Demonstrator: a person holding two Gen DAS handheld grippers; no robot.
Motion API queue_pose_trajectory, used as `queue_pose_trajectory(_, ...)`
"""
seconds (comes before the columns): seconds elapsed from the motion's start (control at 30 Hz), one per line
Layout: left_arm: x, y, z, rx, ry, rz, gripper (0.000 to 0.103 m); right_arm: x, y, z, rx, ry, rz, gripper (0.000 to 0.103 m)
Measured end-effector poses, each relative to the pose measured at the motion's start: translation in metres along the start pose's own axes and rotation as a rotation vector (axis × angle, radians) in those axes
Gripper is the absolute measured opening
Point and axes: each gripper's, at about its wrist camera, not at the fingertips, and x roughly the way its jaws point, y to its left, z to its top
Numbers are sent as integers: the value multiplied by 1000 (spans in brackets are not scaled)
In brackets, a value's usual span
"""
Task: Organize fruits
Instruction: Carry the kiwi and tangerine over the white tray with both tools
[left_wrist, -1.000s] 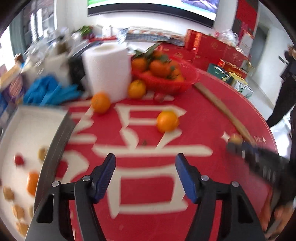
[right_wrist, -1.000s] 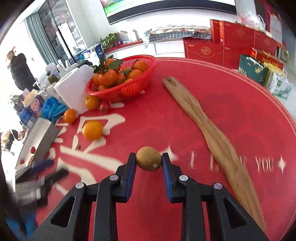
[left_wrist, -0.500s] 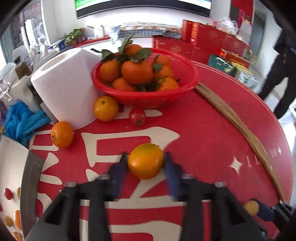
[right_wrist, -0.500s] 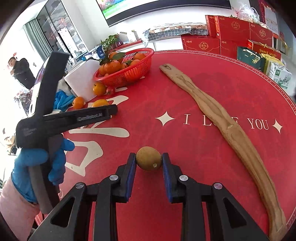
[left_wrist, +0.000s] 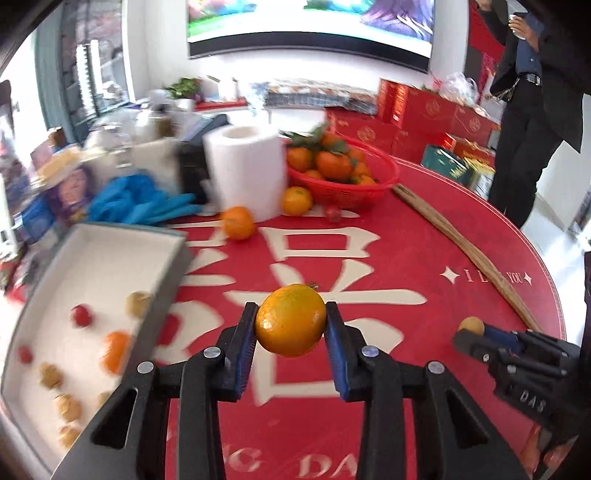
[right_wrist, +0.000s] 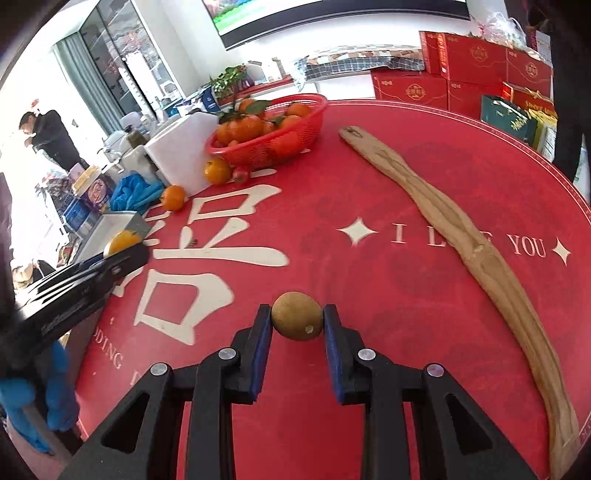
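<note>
The orange (left_wrist: 290, 320) sat pinched between the blue pads of the left gripper (left_wrist: 290, 325), lifted clear of the red tablecloth (left_wrist: 424, 258); a second before, that gripper had stood spread over bare cloth with this fruit lying farther off, and half a second before its jaws had closed on it while it still lay on the cloth near the basket. The view had since pulled back, and the white tray (left_wrist: 110, 251) had come into sight at the left. The right gripper (right_wrist: 297, 320) kept its clamp on a small brown fruit (right_wrist: 296, 320), unchanged across the second.

The orange was round, glossy, orange-yellow, with a pale dimple on its near side. In the tray lay one orange fruit, small red ones and several tan ones, all blurred.

At the far side of the round table stood a red basket (left_wrist: 343, 190) heaped with leafy oranges, two loose oranges and a small red fruit just in front of it, a white paper roll (left_wrist: 245, 170) to its left and blue gloves (left_wrist: 140, 203) beyond that. A long wooden piece (right_wrist: 461, 236) lay along the right. Red boxes (right_wrist: 461, 70) were stacked behind, under a large screen, and a person in dark clothes (left_wrist: 535, 103) stood at the far right.
</note>
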Motion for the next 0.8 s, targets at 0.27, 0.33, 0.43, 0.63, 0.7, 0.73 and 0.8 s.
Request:
queue_pose_trajectory(0.27,-28,49,-15,-89,-32,98,38,0,40,2,-52,15,37,29)
queue_pose_trajectory(0.33,-33,61,-18,-101,-39,123,39,0,52,5,-65,21,53,29)
queue_pose_trajectory(0.43,-38,78,-22,-123,-42,146,38,2,73,9,-93,27,70,29)
queue_pose_trajectory(0.63,-42,111,-27,-179,-45,174,38,9,117,17,-154,41,109,29)
queue_pose_trajectory(0.7,-44,120,-29,-193,-51,185,38,14,132,20,-174,49,123,29)
queue_pose_trajectory(0.73,-44,126,-30,-201,-55,195,38,15,138,21,-183,53,127,29)
queue_pose_trajectory(0.8,-45,133,-32,-211,-62,209,38,20,151,23,-203,60,136,29)
